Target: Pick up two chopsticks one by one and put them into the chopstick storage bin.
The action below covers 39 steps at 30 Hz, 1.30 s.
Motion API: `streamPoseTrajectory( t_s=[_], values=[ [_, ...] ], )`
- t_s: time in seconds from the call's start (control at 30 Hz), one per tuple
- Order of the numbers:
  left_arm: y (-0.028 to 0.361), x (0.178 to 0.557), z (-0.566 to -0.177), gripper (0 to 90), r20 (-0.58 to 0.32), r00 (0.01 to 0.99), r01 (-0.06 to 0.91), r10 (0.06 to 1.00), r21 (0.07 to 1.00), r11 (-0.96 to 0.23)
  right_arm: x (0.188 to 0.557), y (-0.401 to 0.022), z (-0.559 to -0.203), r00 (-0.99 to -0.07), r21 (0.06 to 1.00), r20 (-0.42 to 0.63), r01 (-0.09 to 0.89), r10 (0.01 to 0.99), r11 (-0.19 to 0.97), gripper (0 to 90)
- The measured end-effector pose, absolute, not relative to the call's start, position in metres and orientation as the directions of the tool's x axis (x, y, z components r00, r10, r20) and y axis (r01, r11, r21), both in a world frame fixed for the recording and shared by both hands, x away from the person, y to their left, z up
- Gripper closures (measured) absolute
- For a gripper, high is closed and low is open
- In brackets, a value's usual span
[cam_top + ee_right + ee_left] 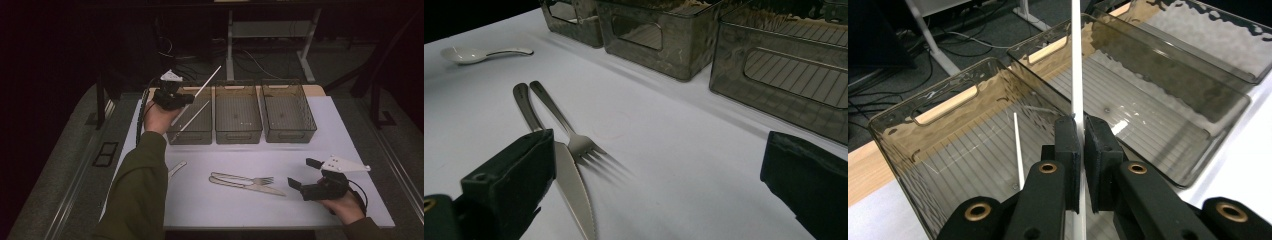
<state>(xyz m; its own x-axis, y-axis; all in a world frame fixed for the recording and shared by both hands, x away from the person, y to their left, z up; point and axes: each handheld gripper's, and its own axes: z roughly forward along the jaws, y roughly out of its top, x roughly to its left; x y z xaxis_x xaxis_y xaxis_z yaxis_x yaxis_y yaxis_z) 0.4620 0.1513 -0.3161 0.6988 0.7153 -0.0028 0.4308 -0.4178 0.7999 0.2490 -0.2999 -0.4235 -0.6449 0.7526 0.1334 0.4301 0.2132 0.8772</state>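
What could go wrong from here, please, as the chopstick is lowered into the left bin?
1. The left hand-held gripper pinches the chopstick near one end, so the long free end could pivot or slip out.
2. The raised end could knock the bin wall or the middle bin.
3. It may land crossed over the second chopstick already inside.

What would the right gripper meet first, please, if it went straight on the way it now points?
Probably the knife and fork lying on the table just ahead of the open right gripper; beyond them the way looks free, though depth is uncertain.
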Motion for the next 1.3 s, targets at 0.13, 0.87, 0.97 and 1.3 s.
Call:
streamPoseTrajectory(
  t_s=[0.13,0.87,0.97,1.3],
  values=[
    [0.155,0.47,-0.328,83.9,-0.013,0.695,0.45,0.719,0.788,-0.42,0.249,-0.3,-0.423,-0.647,0.878,0.135,0.429,0.751,0.212,1.4],
    [0.172,0.476,-0.381,83.8,-0.067,0.643,0.537,0.763,0.751,-0.386,0.249,-0.3,-0.424,-0.649,0.877,0.137,0.43,0.748,0.213,1.4],
    [0.172,0.476,-0.385,83.7,-0.063,0.636,0.548,0.769,0.738,-0.393,0.249,-0.299,-0.424,-0.65,0.878,0.135,0.429,0.748,0.215,1.4],
    [0.167,0.479,-0.392,83.5,-0.051,0.623,0.579,0.781,0.702,-0.416,0.249,-0.299,-0.424,-0.651,0.877,0.134,0.429,0.747,0.217,1.4]
  ],
)
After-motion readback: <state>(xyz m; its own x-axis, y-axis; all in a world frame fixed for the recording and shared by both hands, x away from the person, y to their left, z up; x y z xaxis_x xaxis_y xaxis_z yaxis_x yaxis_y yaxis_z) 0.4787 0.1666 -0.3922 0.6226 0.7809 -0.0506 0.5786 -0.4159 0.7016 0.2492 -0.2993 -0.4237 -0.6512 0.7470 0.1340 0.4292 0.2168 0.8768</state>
